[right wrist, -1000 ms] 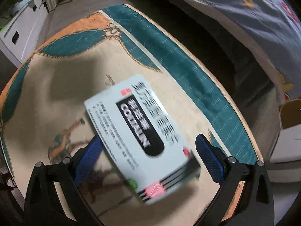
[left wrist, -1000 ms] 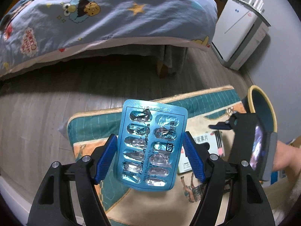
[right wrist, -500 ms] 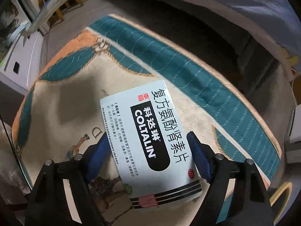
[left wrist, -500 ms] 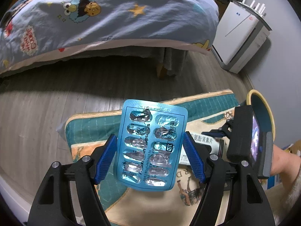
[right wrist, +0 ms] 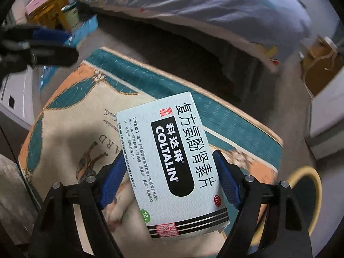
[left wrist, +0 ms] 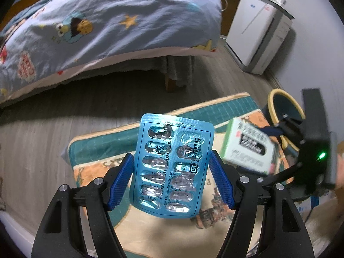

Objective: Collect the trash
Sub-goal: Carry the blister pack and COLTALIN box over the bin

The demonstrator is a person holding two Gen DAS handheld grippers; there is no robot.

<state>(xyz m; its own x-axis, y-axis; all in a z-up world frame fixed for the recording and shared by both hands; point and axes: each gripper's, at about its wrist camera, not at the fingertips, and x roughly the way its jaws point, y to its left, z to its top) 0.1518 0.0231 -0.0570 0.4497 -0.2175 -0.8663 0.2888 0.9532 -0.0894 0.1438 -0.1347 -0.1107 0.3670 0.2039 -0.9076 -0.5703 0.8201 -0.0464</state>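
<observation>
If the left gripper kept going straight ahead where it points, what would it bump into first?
Probably the wooden floor just past the rug, then the bed; depth is unclear. The left gripper holds the blister pack.

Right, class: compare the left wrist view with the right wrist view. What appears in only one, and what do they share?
Only the left wrist view shows the white appliance by the wall. Only the right wrist view shows the open brown cardboard box and the printed face of the white Coltalin medicine carton. Both show the patterned teal-bordered mat, the yellow-rimmed bin, the cartoon-print blue bedspread, the blue foil blister pack in the left gripper, and the carton in the right gripper.
</observation>
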